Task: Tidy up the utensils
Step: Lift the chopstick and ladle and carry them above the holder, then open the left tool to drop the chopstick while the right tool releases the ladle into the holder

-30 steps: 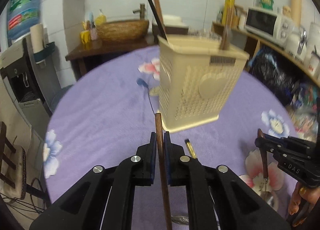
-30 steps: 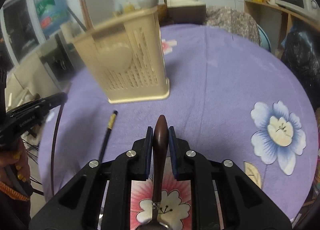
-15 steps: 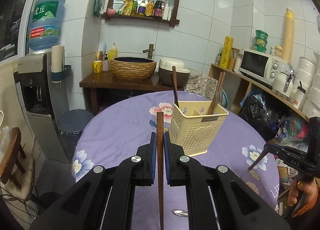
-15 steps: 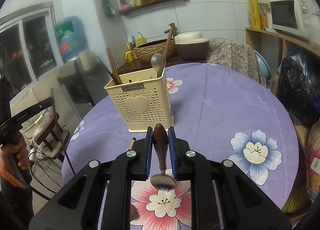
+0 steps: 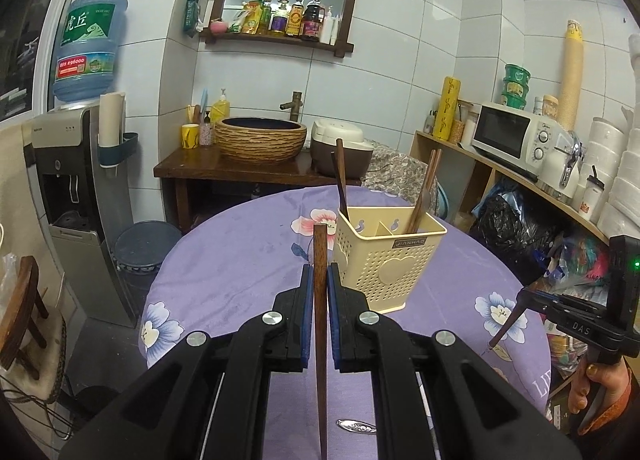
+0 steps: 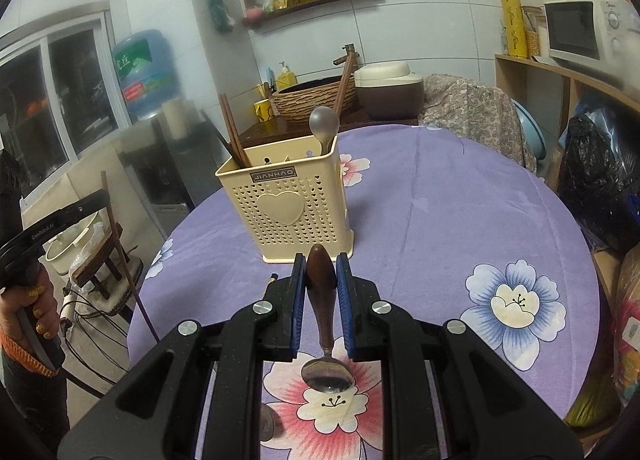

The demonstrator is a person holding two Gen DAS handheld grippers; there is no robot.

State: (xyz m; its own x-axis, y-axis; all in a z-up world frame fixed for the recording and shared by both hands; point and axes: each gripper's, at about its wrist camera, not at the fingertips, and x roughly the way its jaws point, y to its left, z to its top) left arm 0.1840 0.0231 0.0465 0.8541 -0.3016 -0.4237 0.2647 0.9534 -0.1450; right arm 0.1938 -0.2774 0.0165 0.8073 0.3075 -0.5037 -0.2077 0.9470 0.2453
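Utensils: our left claw (image 5: 319, 288) is clamped on a wooden chopstick (image 5: 320, 324), our right claw (image 6: 322, 280) on a wood-handled spoon (image 6: 324, 324), bowl hanging down. Both hang above the purple worktop (image 6: 440, 220), near the cream holder (image 6: 288, 204) with chopsticks and a spoon.

Left gripper (image 5: 318, 284): matt black plastic, blue rubbery pads, shiny metal screws; it clamps a dark, smooth wooden chopstick (image 5: 320, 300). Right gripper (image 6: 321, 272), same build, clamps a spoon (image 6: 325, 340) with glossy dark wood handle and polished metal bowl. Utensil holder (image 6: 286, 212), centre frame: cream plastic, perforated, semi-matt. Tablecloth (image 6: 460, 220): purple plush cloth, soft nap, printed flowers. Basin (image 5: 260, 138), upper centre: rough woven-look texture. Wall tiles (image 5: 420, 60): glossy white ceramic.
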